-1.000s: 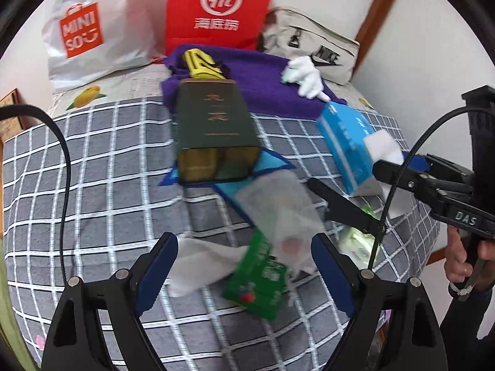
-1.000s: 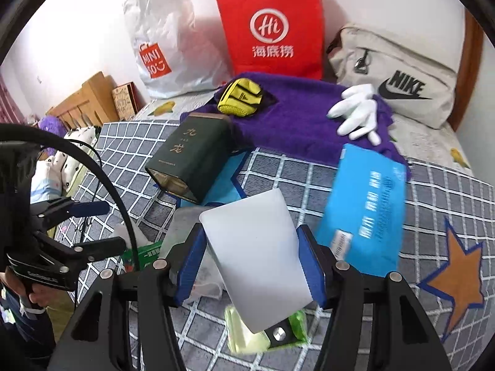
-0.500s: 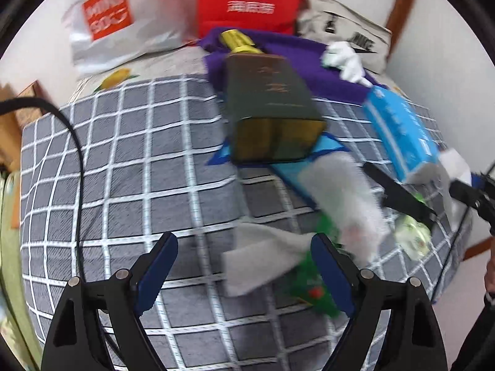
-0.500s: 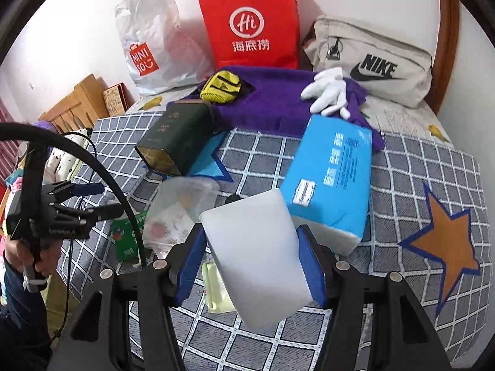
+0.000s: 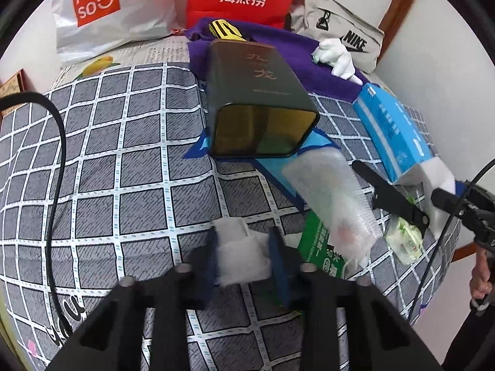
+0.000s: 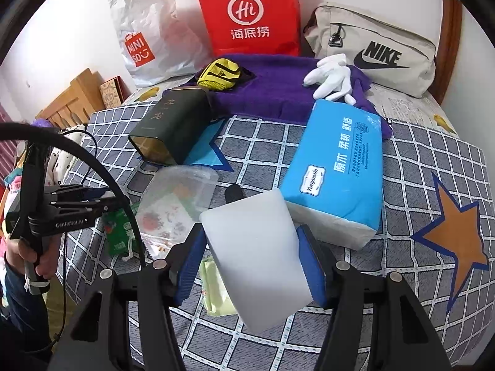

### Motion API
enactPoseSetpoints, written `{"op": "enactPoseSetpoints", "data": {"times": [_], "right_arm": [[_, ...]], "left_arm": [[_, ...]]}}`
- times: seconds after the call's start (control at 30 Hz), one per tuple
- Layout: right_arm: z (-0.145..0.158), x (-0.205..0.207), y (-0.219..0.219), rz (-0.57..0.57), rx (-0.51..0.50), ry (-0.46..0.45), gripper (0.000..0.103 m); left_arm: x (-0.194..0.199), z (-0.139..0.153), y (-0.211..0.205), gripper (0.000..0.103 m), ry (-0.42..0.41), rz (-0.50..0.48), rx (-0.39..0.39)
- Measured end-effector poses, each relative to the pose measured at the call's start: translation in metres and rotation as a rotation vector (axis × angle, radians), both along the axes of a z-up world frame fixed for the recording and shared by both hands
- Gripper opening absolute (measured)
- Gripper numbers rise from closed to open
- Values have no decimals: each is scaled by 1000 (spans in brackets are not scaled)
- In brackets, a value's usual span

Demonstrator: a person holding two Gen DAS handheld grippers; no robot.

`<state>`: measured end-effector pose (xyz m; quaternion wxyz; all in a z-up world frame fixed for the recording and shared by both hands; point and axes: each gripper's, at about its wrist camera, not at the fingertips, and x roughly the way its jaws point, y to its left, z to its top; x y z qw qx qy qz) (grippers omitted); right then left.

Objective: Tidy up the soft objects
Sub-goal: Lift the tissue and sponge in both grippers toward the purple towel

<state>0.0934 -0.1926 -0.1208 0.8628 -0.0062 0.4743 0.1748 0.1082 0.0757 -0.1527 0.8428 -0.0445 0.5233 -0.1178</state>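
The bed point(image 5: 123, 160), under a grey checked cover, carries everything, so the soft things lie loose on a yielding surface and have to be lifted straight off it. At the back a purple towel point(image 6: 278, 92) is spread flat near the bags, with a white glove point(image 6: 331, 77) and a yellow pouch point(image 6: 219, 72) on it; it reads as the collecting spot, though that is a guess. A blue tissue pack point(image 6: 340, 167) lies just in front of the towel. A dark tin point(image 5: 260, 105) lies on its side, open mouth toward the left camera, perhaps to take small items.

The right claw point(image 6: 252, 266) pinches a white foam block point(image 6: 253, 256) across its width, pads on its two sides, so the block is carried clear of the bed. A clear bag point(image 6: 176, 198) and a green packet point(image 5: 321, 247) lie beside it.

The left claw point(image 5: 243, 259) is closing on a white wad point(image 5: 238, 256), which sits between its pads, squeezed from both sides for a lift
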Motion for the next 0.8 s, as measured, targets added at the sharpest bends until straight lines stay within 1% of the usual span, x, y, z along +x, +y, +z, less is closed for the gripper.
{"op": "enactPoseSetpoints", "data": {"times": [0.03, 0.07, 0.1, 0.2, 0.37, 0.53, 0.63, 0.8], "right_arm": [[-1, 0, -1, -5, -2, 1, 59], [-1, 0, -2, -8, -4, 2, 59], [-2, 1, -3, -10, -3, 3, 59], [-3, 2, -5, -17, 1, 9, 59], [-1, -2, -4, -8, -3, -1, 59], [3, -4, -4, -7, 12, -8, 59], [6, -6, -4, 0, 20, -18, 59], [16, -8, -1, 14, 27, -39, 59]], "left_arm": [[-2, 1, 0, 21, -3, -4, -1], [-3, 2, 0, 14, -10, -10, 0], [-5, 4, -1, 11, -16, -13, 2], [-9, 9, 1, 8, -27, -1, -8], [-12, 20, 6, 7, -38, 15, -33], [-15, 38, 10, 7, -75, 31, -44], [-15, 50, 14, 7, -93, 43, -73], [-18, 64, 15, 7, -123, 58, -48]]}}
